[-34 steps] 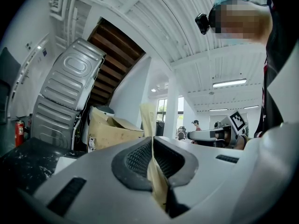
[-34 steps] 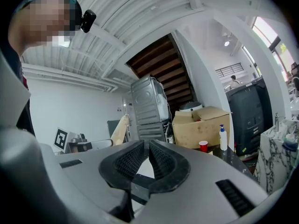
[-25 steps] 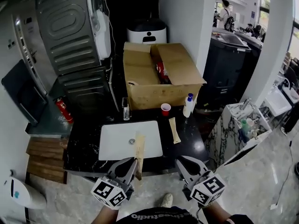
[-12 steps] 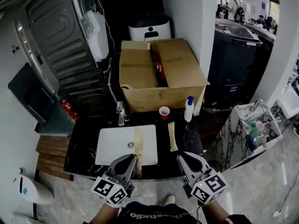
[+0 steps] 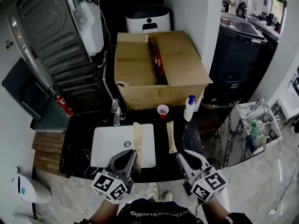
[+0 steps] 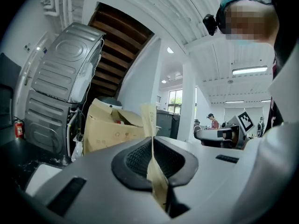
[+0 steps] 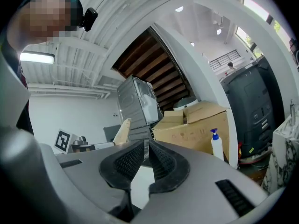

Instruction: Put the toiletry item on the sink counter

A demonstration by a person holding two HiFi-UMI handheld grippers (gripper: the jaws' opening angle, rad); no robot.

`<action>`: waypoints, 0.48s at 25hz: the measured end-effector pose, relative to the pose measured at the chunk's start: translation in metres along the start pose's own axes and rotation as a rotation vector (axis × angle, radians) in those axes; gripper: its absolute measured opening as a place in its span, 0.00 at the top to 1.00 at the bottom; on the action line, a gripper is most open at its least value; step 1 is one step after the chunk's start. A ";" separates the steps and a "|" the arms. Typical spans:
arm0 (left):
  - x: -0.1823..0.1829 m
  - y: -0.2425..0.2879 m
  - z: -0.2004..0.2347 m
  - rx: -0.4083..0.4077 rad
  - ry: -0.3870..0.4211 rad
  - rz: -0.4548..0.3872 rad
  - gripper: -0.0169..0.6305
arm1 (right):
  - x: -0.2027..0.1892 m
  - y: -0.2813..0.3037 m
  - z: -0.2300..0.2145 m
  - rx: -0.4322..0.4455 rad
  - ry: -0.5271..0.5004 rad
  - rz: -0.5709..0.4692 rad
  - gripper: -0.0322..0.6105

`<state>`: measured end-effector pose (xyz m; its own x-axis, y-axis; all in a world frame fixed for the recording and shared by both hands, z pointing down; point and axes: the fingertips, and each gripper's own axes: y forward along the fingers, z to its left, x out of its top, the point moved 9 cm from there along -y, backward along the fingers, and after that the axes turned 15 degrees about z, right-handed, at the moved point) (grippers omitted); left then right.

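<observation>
The left tongs [image 5: 132,156] [image 6: 152,143] are clamped on a tan sachet [image 5: 137,138] [image 6: 149,119]. The sachet stands up from the tongs above the front of the white sink [image 5: 106,146]. The right tongs [image 5: 183,157] [image 7: 145,149] hang beside them over the dark tabletop's [image 5: 78,143] front edge, drawn together on nothing. A second sachet [image 5: 171,137] lies on the tabletop right of the sink, near a red cup [image 5: 162,110] and a pump bottle [image 5: 188,107].
</observation>
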<state>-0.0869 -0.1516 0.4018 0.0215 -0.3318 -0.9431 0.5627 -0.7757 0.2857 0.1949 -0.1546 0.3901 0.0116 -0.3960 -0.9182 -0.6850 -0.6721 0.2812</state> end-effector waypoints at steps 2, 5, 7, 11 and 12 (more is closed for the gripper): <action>-0.001 0.010 0.012 -0.011 -0.006 0.004 0.94 | 0.012 0.008 -0.003 -0.026 -0.023 -0.002 0.85; -0.001 0.021 0.032 -0.038 -0.002 0.005 0.94 | 0.030 0.018 -0.002 -0.064 -0.051 -0.012 0.85; 0.001 0.024 0.045 -0.043 -0.010 0.000 0.94 | 0.041 0.028 0.003 -0.084 -0.077 -0.013 0.85; 0.003 0.033 0.071 -0.065 -0.046 -0.001 0.94 | 0.057 0.050 0.013 -0.115 -0.111 -0.002 0.85; 0.001 0.034 0.077 -0.071 -0.064 0.002 0.94 | 0.059 0.056 0.017 -0.117 -0.118 0.004 0.85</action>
<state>-0.1308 -0.2199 0.4236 -0.0287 -0.3683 -0.9293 0.6196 -0.7361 0.2726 0.1447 -0.2051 0.3472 -0.0816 -0.3269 -0.9415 -0.5951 -0.7418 0.3091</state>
